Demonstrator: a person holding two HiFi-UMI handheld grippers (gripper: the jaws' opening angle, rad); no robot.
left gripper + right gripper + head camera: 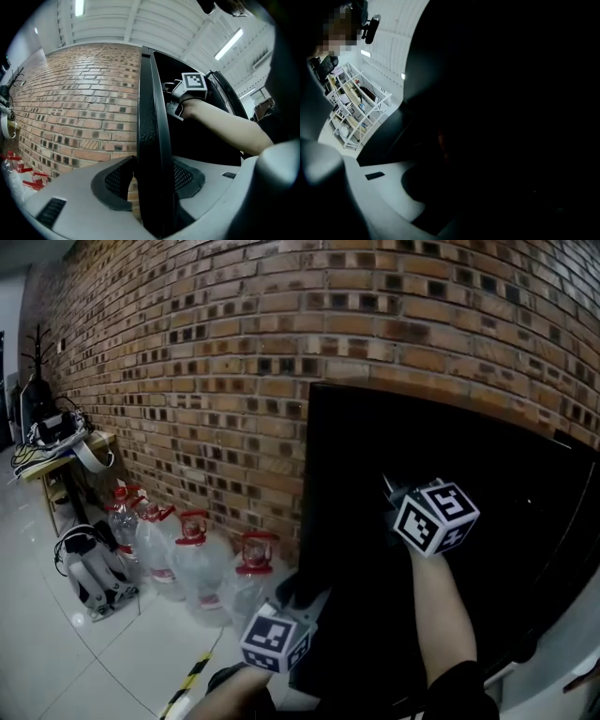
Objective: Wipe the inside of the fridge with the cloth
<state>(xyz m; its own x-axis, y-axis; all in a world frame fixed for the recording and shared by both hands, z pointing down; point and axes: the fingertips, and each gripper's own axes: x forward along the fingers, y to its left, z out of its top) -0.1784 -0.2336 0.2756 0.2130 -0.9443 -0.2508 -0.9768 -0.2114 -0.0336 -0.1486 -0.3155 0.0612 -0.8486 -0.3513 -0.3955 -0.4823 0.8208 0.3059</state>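
The black fridge door [375, 446] fills the right half of the head view, with its inside hidden. My left gripper [300, 594] is at the door's lower left edge. In the left gripper view that edge [152, 117] stands upright between the two black pads [112, 180], which press on it from both sides. My right gripper [396, 495] is higher up, its tips against the dark door face; it also shows past the door edge [180, 96]. The right gripper view is almost all black: only one pale finger [379, 187] shows. No cloth is visible.
A brick wall [234, 352] runs behind the fridge. Several water bottles with red caps [192, 559] stand on the floor at its foot, with a bag [89, 573] and a cluttered table [66, 442] further left. A white shelf rack [356, 108] stands behind me.
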